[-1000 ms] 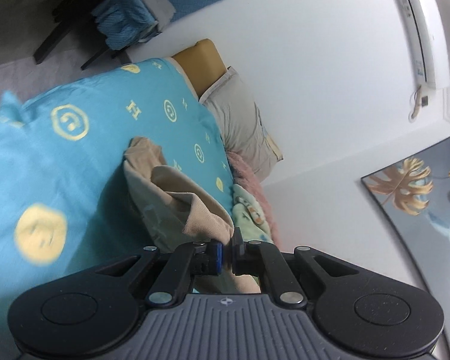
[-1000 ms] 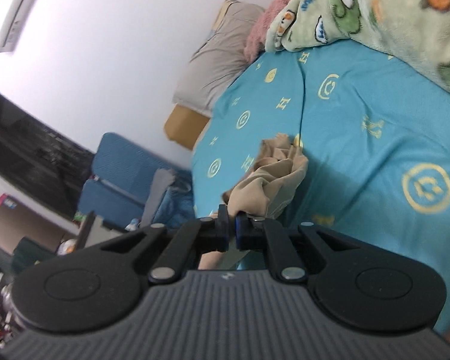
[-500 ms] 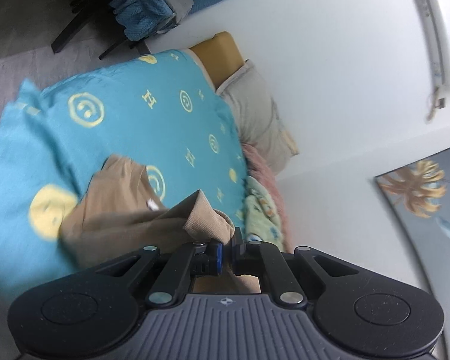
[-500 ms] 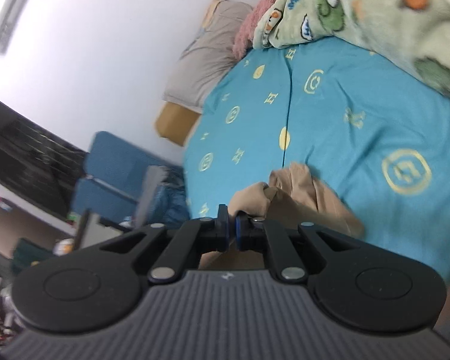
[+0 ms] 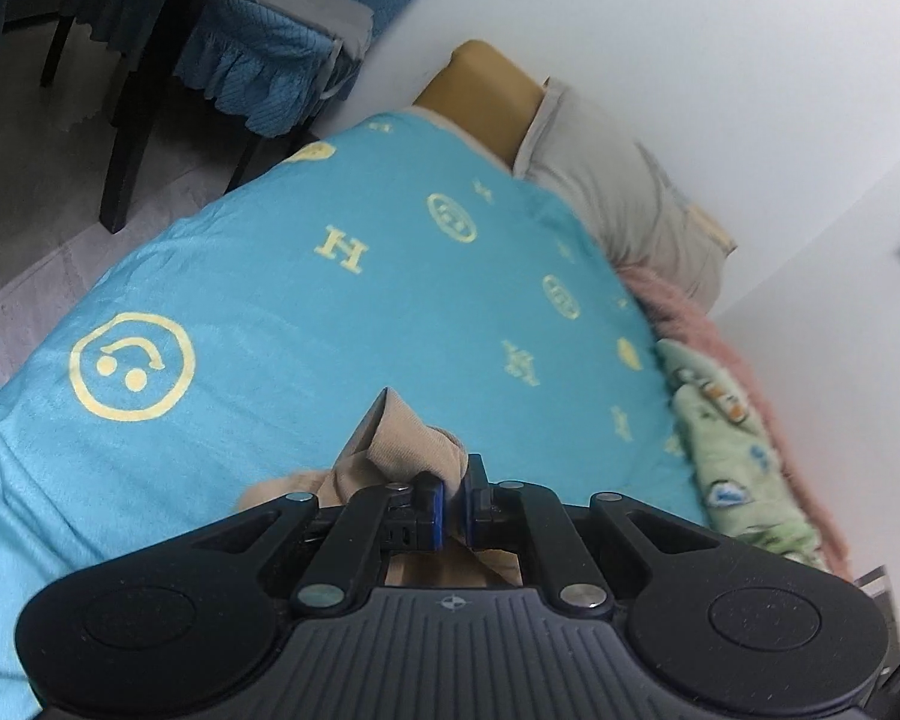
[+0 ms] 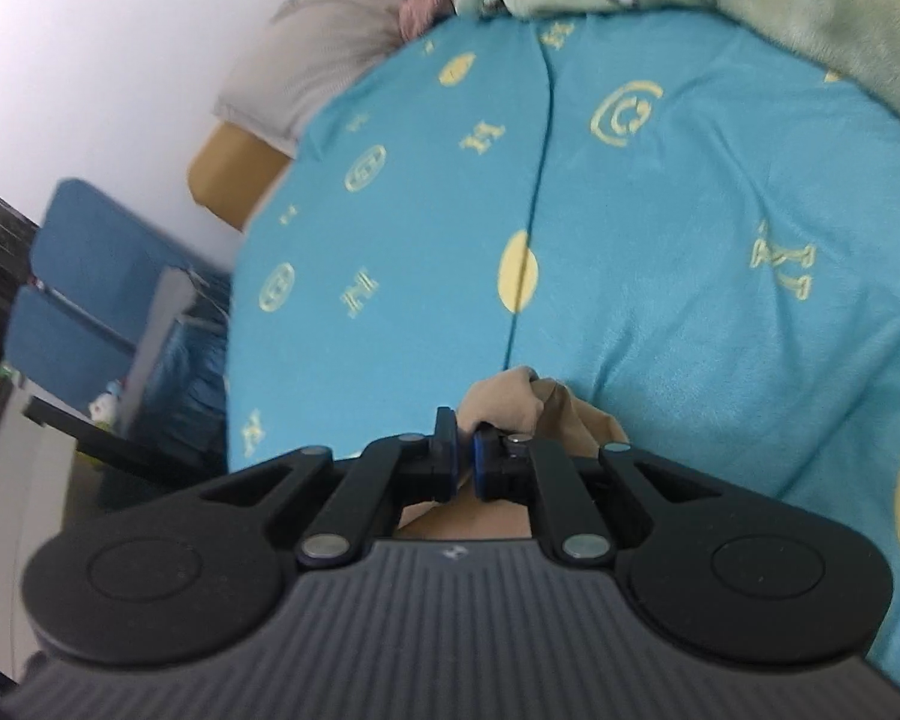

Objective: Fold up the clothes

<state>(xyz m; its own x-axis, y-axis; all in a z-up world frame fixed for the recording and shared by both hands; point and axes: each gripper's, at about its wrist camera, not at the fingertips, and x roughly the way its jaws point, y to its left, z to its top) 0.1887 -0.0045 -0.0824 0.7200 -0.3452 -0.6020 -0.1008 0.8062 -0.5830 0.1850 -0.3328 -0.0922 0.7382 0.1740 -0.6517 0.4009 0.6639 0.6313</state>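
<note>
A tan garment (image 5: 405, 447) is pinched in my left gripper (image 5: 455, 495), which is shut on a bunched edge of it just above the turquoise bedspread (image 5: 306, 300). In the right wrist view my right gripper (image 6: 465, 462) is shut on another bunched edge of the same tan garment (image 6: 513, 402). Most of the cloth is hidden under both gripper bodies; only small folds stick out past the fingertips.
The bedspread (image 6: 660, 240) carries yellow logos. A grey pillow (image 5: 624, 204) and a tan headboard (image 5: 480, 90) lie at the far end, a green and pink blanket (image 5: 732, 438) along the wall side. Blue chairs (image 5: 270, 54) stand beside the bed.
Both grippers have come down closer to the bedspread and tilted forward. The tan garment, which hung out in front before, now lies mostly under the grippers.
</note>
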